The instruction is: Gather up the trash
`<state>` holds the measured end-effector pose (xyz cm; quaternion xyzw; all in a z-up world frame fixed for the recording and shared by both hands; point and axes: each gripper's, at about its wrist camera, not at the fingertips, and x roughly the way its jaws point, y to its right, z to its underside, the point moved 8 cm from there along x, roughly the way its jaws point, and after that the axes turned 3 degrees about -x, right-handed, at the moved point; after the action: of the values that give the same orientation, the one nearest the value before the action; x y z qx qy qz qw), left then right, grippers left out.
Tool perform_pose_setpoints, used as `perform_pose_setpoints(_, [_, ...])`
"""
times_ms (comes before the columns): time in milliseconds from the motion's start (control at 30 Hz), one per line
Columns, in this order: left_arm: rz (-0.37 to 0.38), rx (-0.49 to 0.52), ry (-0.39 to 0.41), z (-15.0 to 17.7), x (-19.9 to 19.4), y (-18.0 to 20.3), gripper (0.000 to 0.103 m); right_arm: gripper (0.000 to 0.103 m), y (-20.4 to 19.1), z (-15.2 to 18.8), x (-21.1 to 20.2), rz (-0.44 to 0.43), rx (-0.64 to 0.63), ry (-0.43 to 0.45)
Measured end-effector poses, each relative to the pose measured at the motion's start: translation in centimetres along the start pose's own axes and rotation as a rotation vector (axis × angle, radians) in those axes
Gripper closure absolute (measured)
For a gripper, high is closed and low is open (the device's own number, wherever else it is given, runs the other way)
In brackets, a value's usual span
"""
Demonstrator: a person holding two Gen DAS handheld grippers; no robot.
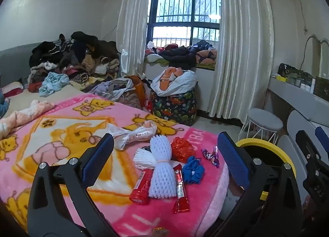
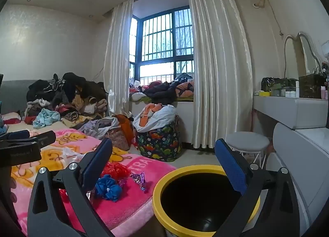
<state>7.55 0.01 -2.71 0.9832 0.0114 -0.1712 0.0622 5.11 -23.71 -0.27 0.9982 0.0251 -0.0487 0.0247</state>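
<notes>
Trash lies on the pink bear blanket (image 1: pixel 61 134) near the bed's corner: white foam netting (image 1: pixel 159 167), a red tube wrapper (image 1: pixel 141 185), a red stick wrapper (image 1: pixel 180 187), crumpled red foil (image 1: pixel 182 147), a blue crumpled wrapper (image 1: pixel 193 168), a purple candy wrapper (image 1: pixel 210 154) and a white plastic bag (image 1: pixel 131 134). My left gripper (image 1: pixel 164 158) is open and empty, hovering over the pile. My right gripper (image 2: pixel 164 167) is open and empty above the yellow-rimmed bin (image 2: pixel 205 202), which stands on the floor beside the bed. The blue wrapper (image 2: pixel 107 187) and red foil (image 2: pixel 115 170) also show in the right wrist view.
Piles of clothes (image 1: pixel 72 62) cover the bed's far end and the window sill (image 1: pixel 181 54). A patterned laundry bag (image 1: pixel 174 105) stands on the floor by the curtain. A grey stool (image 2: pixel 246 144) and a white dressing table (image 2: pixel 292 111) are on the right.
</notes>
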Motion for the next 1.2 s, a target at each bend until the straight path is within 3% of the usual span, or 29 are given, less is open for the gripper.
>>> perform_pose_setpoints(1200, [0.020,0.007,0.035,-1.5,-0.8,1.3,0.011,0.006,0.1,0.4,0.3,0.005,0.042,-0.010])
